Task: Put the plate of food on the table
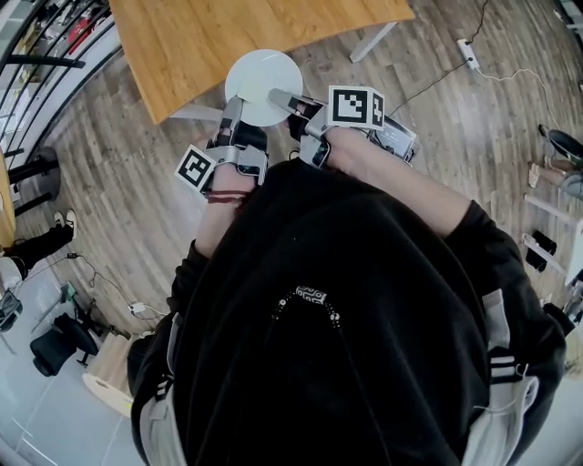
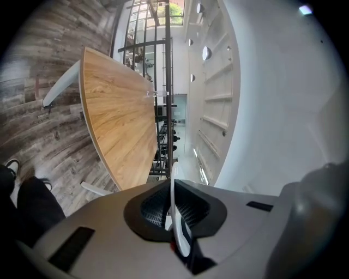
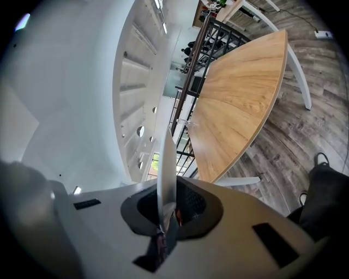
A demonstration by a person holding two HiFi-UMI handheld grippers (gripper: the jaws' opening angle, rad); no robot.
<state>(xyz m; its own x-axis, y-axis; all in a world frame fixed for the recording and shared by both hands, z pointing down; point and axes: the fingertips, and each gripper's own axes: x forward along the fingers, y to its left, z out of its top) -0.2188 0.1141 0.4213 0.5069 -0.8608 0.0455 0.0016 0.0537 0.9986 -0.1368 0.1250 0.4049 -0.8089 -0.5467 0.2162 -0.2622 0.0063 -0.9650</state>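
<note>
Holds the round white plate (image 1: 262, 84) at top centre, at the edge of the light wooden table (image 1: 200, 45), its rim clenched by left gripper (image 1: 234, 109) and right gripper (image 1: 284, 98). Could tilt or slip from these 2 thin pinches if lowered unevenly.

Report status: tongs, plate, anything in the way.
Left tongs, right tongs shut on plate rim. Plate held by table near corner. Nothing seen in the way.

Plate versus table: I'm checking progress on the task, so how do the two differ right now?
The plate is white and round; the table is brown wood with straight edges. The plate is held up at its rim by the left tongs and right tongs; the table stands on white legs. Both lie roughly level.
</note>
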